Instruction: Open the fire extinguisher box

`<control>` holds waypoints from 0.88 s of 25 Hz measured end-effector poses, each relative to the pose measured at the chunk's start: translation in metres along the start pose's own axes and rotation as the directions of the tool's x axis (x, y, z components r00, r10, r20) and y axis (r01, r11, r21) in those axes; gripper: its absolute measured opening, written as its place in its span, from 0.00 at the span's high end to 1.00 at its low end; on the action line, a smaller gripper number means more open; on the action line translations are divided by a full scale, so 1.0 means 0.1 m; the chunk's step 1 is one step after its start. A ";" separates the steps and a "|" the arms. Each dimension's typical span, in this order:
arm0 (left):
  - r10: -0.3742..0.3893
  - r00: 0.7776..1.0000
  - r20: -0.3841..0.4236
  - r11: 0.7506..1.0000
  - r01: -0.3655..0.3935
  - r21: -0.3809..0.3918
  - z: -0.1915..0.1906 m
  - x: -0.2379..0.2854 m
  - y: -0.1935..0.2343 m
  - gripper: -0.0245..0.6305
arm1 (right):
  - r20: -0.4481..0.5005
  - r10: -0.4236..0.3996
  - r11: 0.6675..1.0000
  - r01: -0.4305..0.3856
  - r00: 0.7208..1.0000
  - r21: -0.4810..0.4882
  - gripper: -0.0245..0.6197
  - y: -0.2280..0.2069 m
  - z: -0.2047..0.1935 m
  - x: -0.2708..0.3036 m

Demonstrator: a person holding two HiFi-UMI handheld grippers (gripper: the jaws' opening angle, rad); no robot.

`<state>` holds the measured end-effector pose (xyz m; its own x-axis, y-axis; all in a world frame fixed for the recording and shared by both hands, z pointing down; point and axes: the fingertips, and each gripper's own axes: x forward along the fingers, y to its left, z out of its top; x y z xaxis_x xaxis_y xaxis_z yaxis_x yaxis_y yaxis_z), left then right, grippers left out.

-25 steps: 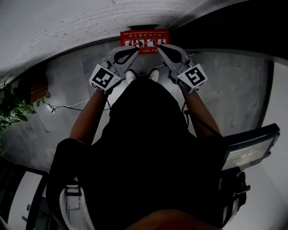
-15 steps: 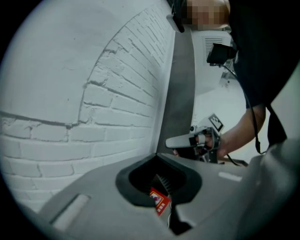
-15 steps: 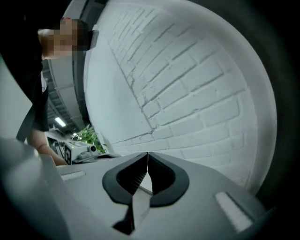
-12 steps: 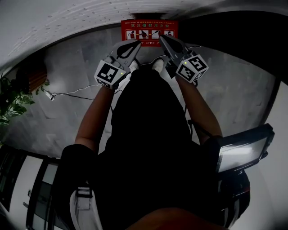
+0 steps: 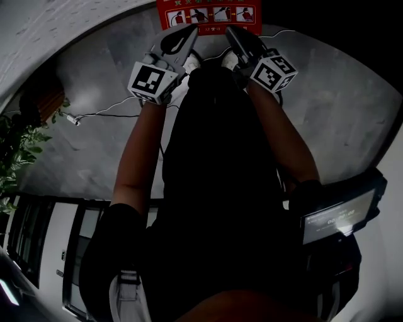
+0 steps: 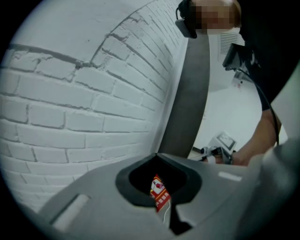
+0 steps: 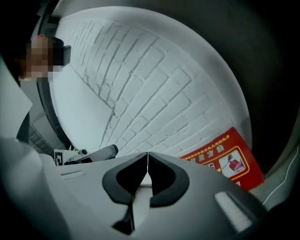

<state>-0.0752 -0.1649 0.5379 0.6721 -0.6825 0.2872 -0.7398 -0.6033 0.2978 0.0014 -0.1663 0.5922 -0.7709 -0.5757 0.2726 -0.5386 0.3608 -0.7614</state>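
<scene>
head view: the fire extinguisher box (image 5: 209,14) is a red case with picture panels on its face. it sits at the top edge of the frame, where the grey floor (image 5: 94,151) meets the white brick wall (image 5: 56,25). no lid or door shows ajar, so i judge the opening not yet begun and the whole task left to do. both arms reach straight forward past the person's white shoes (image 5: 192,61). the left gripper (image 5: 191,31) and right gripper (image 5: 230,31) are side by side, their tips pointing at the box's lower edge. from here i cannot tell whether either tip touches it.

left gripper view: the left gripper's (image 6: 157,155) jaws meet at their tips, with nothing pinched between them. a strip of the red box (image 6: 159,193) shows through the hollow behind the tips, so the box lies beyond the jaws, not in them. the brick wall (image 6: 70,93) fills the left of the frame. the other gripper and its forearm (image 6: 262,145) are at the right edge.

right gripper view: the right gripper's (image 7: 147,153) jaws are pressed together along a thin seam and hold nothing. the box (image 7: 225,161) lies off to the right of the jaws at the wall's foot, its printed face in sight, near the tips but not between them. next i would expect a jaw tip to look for a latch or door edge, though no handle can be made out in any view.
</scene>
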 end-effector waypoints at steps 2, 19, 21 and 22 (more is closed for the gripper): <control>0.009 1.000 -0.006 1.000 -0.009 -0.014 -0.14 0.12 -0.02 0.96 | 0.009 -0.018 0.997 0.017 1.000 0.070 0.95 -0.21 -0.14 -0.05; 0.006 0.999 -0.042 0.994 -0.011 -0.111 -0.78 0.35 0.00 0.96 | 0.132 -0.204 0.819 0.096 0.970 0.565 0.86 -1.29 -1.13 -0.07; 0.006 0.999 -0.040 0.993 -0.011 -0.115 -0.77 0.36 -0.01 0.96 | 0.109 -0.260 0.769 0.137 0.960 0.625 0.84 -1.40 -1.23 -0.09; 0.007 0.999 -0.038 0.993 -0.012 -0.117 -0.76 0.36 -0.01 0.96 | 0.097 -0.278 0.752 0.154 0.956 0.641 0.83 -1.43 -1.27 -0.10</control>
<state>-0.0478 -0.1578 0.6169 0.6674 -0.6707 0.3237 -0.7390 -0.5428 0.3990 0.0432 -0.1186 0.7731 -0.5545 -0.7213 0.4150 -0.3060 -0.2871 -0.9077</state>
